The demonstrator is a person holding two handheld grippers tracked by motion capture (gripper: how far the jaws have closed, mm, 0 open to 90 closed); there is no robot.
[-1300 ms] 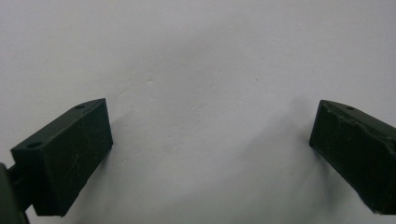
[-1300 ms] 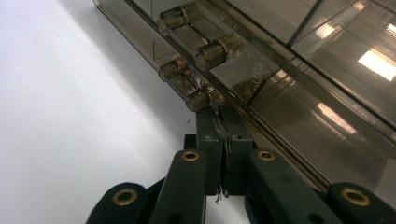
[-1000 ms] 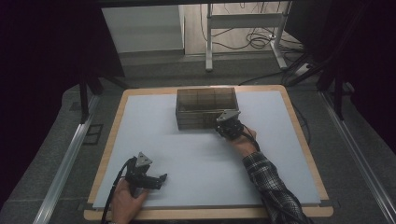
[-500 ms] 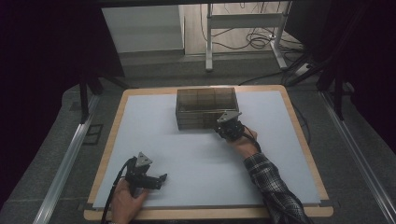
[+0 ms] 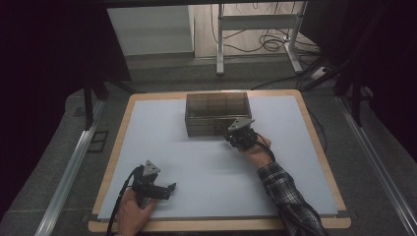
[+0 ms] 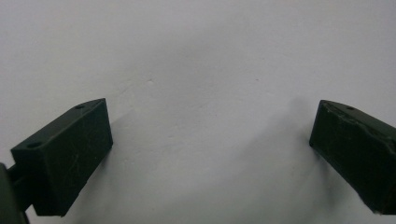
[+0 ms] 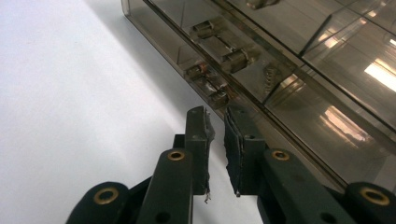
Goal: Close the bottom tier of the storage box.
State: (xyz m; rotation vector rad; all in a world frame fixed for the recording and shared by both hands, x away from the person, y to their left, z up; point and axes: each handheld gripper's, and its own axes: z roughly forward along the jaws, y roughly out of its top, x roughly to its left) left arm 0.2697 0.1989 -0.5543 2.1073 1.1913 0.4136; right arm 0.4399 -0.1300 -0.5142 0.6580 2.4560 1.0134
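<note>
A smoky see-through plastic box (image 5: 216, 112) with inner compartments stands shut at the back middle of the white table top (image 5: 206, 162). My right gripper (image 5: 234, 136) is at the box's front right corner. In the right gripper view its jaws (image 7: 215, 115) point at the box (image 7: 299, 70) just below the front latch (image 7: 218, 52). They have just been opening and stand a narrow gap apart with nothing between them. My left gripper (image 5: 169, 190) rests near the table's front left, jaws wide open (image 6: 210, 126) over bare white surface.
The table has a wooden rim (image 5: 216, 225). Grey floor and metal rails (image 5: 69, 167) run along both sides. A metal frame and loose cables (image 5: 265, 44) lie behind the table. The person's plaid sleeve (image 5: 287, 196) crosses the front right.
</note>
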